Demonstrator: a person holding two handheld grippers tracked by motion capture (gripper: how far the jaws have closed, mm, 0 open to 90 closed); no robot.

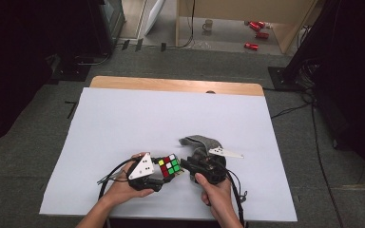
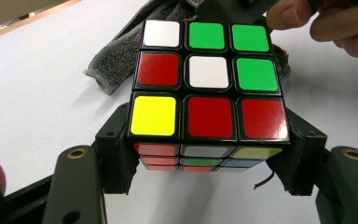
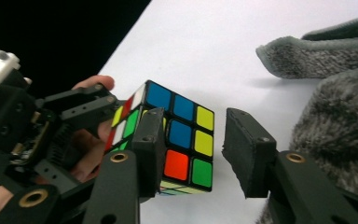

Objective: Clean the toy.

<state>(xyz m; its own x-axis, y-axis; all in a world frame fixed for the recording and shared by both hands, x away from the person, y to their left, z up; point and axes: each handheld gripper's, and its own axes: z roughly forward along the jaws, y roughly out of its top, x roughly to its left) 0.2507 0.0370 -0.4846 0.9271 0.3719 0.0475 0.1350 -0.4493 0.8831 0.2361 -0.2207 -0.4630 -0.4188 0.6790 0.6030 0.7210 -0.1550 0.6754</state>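
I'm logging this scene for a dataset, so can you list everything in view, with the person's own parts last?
Puzzle cube: one, black with white, green, red, yellow, blue and orange stickers, clamped between the left gripper's jaws above the sheet.
Cloth: one, grey, on the sheet behind the right gripper.
Sheet: one, white, covering the table.
Table: one, light wood, edge showing at the far side.
Mug: one, pale, on the floor beyond.
Cans: several, red, on the floor near the mug.
Left gripper: one, black, shut on the cube.
Right gripper: one, black, open beside the cube.
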